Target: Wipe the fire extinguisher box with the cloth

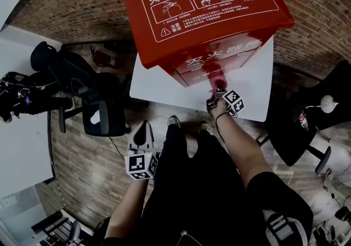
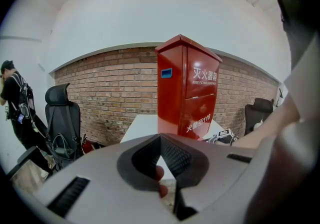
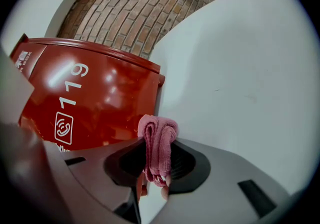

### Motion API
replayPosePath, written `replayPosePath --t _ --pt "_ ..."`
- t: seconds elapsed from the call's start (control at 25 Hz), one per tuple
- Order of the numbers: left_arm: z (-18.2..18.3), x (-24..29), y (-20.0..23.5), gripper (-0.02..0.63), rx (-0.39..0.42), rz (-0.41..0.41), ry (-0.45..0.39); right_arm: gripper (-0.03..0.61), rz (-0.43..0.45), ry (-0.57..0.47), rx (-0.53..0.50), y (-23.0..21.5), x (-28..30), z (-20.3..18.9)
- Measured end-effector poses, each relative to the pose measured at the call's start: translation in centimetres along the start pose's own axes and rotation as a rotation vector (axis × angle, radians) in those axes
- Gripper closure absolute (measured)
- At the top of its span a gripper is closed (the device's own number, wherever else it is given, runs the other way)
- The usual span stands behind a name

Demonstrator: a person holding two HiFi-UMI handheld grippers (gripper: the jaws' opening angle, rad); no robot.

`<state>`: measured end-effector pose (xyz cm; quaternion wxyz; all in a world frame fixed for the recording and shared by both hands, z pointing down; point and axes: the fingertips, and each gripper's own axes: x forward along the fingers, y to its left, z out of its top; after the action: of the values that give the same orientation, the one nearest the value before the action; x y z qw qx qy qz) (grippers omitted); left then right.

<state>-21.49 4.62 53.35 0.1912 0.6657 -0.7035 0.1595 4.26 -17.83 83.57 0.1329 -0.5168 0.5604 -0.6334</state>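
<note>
Right gripper (image 3: 159, 141): jaws clamped on the cloth (image 3: 159, 128). It is pink, folded into a thick wad, and a short lump sticks out past the tips. Some frayed ends hang below, behind the pads.

Left gripper (image 2: 161, 140): jaws closed tip to tip with nothing between them. In the head view it hangs low by my left leg (image 1: 144, 129), well apart from the work and idle.

Box (image 3: 90, 93): red, upright on a white table (image 3: 240, 68), with a brick wall (image 2: 110, 93) behind. The right gripper view shows the low front panel with "119" in white, just beside the wad. The wad sits near the bottom corner, where panel meets table. I cannot tell from either view whether the cloth touches the paint. The head view has my right gripper (image 1: 218, 92) at the foot of the box (image 1: 208, 14), with the cloth (image 1: 218, 79) pointed at the lower front.

Step, as I judge it: wiping the lower front panel, or at the point of first contact. The top and the upper panels look like they remain to be done.

Next move calls for:
- pressing the wad squarely onto the panel
- sweeping sideways or upward
- keeping the grip firm so the wad does not pull out
- little cloth shows, so holding the jaw tips off the surface and clear of the table edge
</note>
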Motion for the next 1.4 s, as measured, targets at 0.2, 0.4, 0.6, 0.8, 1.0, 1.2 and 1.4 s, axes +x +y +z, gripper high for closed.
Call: replayPosePath --t 0.2,0.4,0.6,0.8,1.0,1.2,1.4 --pt "0.2 0.4 -0.4 0.586 0.01 -0.012 0.002 0.471 0.01 0.02 0.012 0.1 -0.1 0.3" --pt "0.2 0.7 -0.8 0.586 0.022 -0.021 0.002 0.471 0.013 0.028 0.006 -0.1 -0.1 1.0" --pt "0.2 1.0 -1.2 0.586 0.015 -0.023 0.004 0.471 0.01 0.022 0.007 -0.3 -0.1 2.3" --pt "0.3 1.3 -1.4 0.586 0.007 -0.024 0.006 0.471 0.004 -0.001 0.018 -0.7 -0.1 4.0" --pt "0.2 1.6 -1.6 0.586 0.015 -0.031 0.009 0.471 -0.006 -0.027 0.013 -1.2 -0.1 6.5" --pt "0.3 1.8 -1.8 0.586 0.019 -0.037 0.006 0.471 -0.013 -0.037 0.004 -1.6 0.0 8.2" --pt "0.4 2.0 -2.2 0.586 0.014 -0.046 0.007 0.471 0.0 -0.004 0.018 -1.3 -0.1 7.7"
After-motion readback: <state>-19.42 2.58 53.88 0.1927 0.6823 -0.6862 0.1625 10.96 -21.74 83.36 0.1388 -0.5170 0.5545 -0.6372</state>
